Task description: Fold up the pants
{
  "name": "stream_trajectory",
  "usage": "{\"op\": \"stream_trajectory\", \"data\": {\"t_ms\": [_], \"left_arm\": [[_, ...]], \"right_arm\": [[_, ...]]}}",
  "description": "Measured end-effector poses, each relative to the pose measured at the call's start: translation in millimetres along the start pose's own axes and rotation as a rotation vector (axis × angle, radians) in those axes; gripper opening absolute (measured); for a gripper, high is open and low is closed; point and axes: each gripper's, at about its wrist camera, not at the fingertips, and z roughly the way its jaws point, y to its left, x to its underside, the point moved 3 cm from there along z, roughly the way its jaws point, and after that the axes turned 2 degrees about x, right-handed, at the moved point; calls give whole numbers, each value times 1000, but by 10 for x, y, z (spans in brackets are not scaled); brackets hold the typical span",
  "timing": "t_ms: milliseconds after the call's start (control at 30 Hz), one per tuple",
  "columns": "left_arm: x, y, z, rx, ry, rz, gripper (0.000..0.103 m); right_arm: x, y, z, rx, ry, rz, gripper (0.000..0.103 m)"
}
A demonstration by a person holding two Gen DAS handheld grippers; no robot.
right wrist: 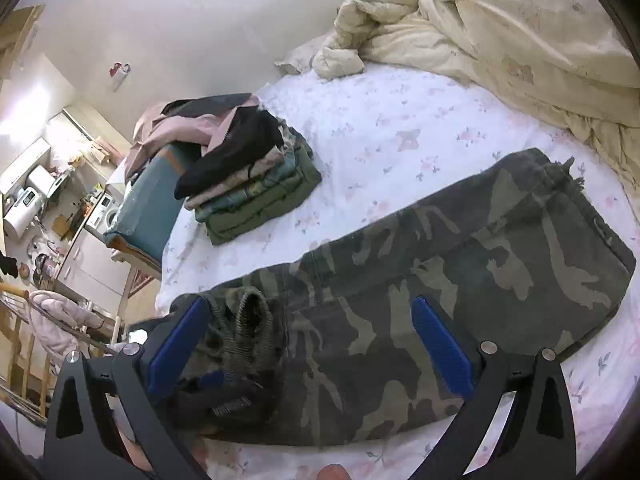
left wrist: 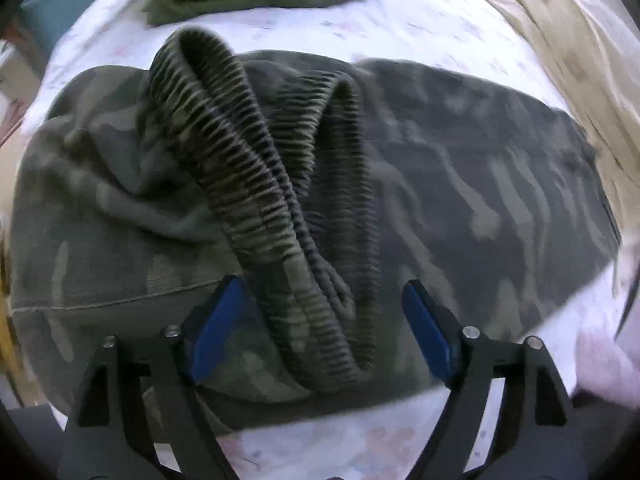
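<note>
Here, the left gripper (left wrist: 320, 304) hangs low over camouflage-print cotton pants (left wrist: 460, 184) spread across a white floral bedsheet (left wrist: 400, 20), its blue-padded fingers (left wrist: 218, 320) spread wide on either side of the ribbed elastic waistband (left wrist: 256, 184), which rises in a twisted loop between them without being clamped. The right gripper (right wrist: 316, 344) hovers above the same pants (right wrist: 440, 280), likewise spread apart and holding nothing. Only the right wrist view takes in the frayed leg hems (right wrist: 560, 168) at the far right, a crumpled cream duvet (right wrist: 500, 32) beyond, and a stack of folded garments (right wrist: 256, 188) at the far left, topped by a black piece.
</note>
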Motion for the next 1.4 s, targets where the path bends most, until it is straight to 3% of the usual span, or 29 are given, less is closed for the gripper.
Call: {"op": "stream_trajectory", "data": {"t_ms": [133, 233, 267, 400, 467, 533, 633, 833, 867, 900, 933, 1067, 1133, 1200, 1267, 1300, 1367, 1400], "left_arm": [[61, 46, -386, 151, -38, -1, 82], [154, 328, -732, 229, -46, -26, 82], [165, 424, -817, 225, -63, -28, 82], [232, 1085, -954, 56, -146, -31, 82], [242, 1254, -760, -49, -117, -35, 82], [293, 1361, -540, -113, -79, -8, 81], [376, 1492, -276, -107, 2, -40, 81], [451, 1391, -110, -167, 19, 78, 87], [459, 1365, -101, -169, 19, 82, 87], [463, 1365, -98, -163, 22, 79, 87], [468, 1351, -94, -156, 25, 79, 87], [497, 1351, -122, -141, 34, 77, 88], [508, 1335, -126, -138, 34, 70, 88], [523, 1330, -133, -144, 37, 74, 88], [538, 1355, -149, -142, 43, 70, 88], [544, 1358, -183, -133, 44, 56, 88], [544, 1355, -279, -89, 23, 29, 88], [539, 1372, -332, -80, 12, 32, 88]], "right_arm": [[16, 78, 113, -3, 26, -25, 103], [44, 152, 201, 0, 46, -48, 103], [64, 187, 251, -9, 63, -55, 103], [131, 390, 539, -110, 176, -57, 103], [118, 558, 780, -160, 240, -52, 100], [92, 789, 1056, -190, 294, -100, 79], [103, 1116, 1518, -189, 359, -192, 79], [276, 1214, 2417, 42, 449, -287, 79], [292, 1180, 2463, 48, 461, -275, 72], [290, 1156, 2470, 62, 455, -284, 59], [269, 1135, 2456, 62, 439, -294, 21], [48, 990, 2200, -32, 364, -175, 8], [-16, 883, 2121, -48, 334, -111, 8], [51, 808, 2231, 13, 384, -138, 20], [96, 794, 2255, 75, 403, -210, 40], [63, 795, 2171, 52, 382, -204, 44], [13, 751, 2003, 19, 356, -169, 78], [1, 737, 1946, 13, 345, -155, 83]]}}
